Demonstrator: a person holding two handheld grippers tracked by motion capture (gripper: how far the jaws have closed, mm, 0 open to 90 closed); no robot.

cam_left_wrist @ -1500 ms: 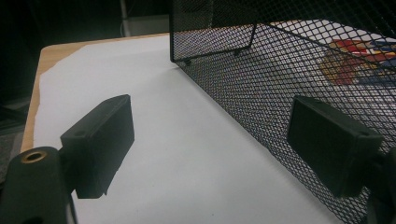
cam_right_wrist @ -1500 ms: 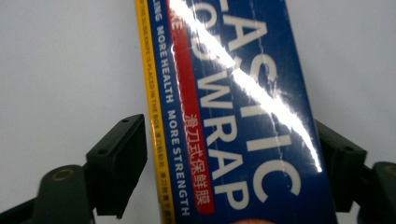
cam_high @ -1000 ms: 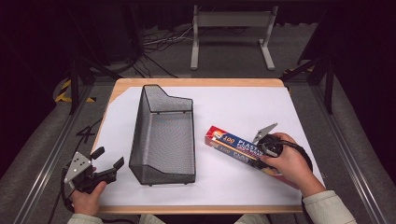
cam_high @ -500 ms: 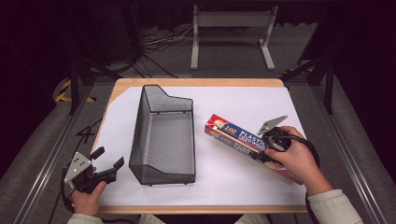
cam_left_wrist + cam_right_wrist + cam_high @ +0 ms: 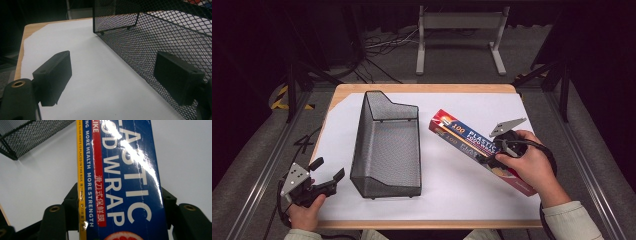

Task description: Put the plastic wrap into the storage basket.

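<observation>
1. Gripping the plastic wrap box [image 5: 477, 145] near one end, my right hand-held gripper [image 5: 500, 151] is clamped across it, beside the mesh basket [image 5: 387, 145].
2. My left hand-held gripper [image 5: 328, 175] sits wide open and empty.
3. I'd worry the long glossy box pivots or slips.

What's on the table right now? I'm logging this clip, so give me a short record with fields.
surface: white sheet over a wooden table
basket: black mesh basket, left of centre, nothing seen inside
box: plastic wrap box, right of the basket, lying diagonally
left gripper: left gripper, jaws apart, holding nothing, beside the basket's near left corner
right gripper: right gripper, jaws on either side of the box
</observation>
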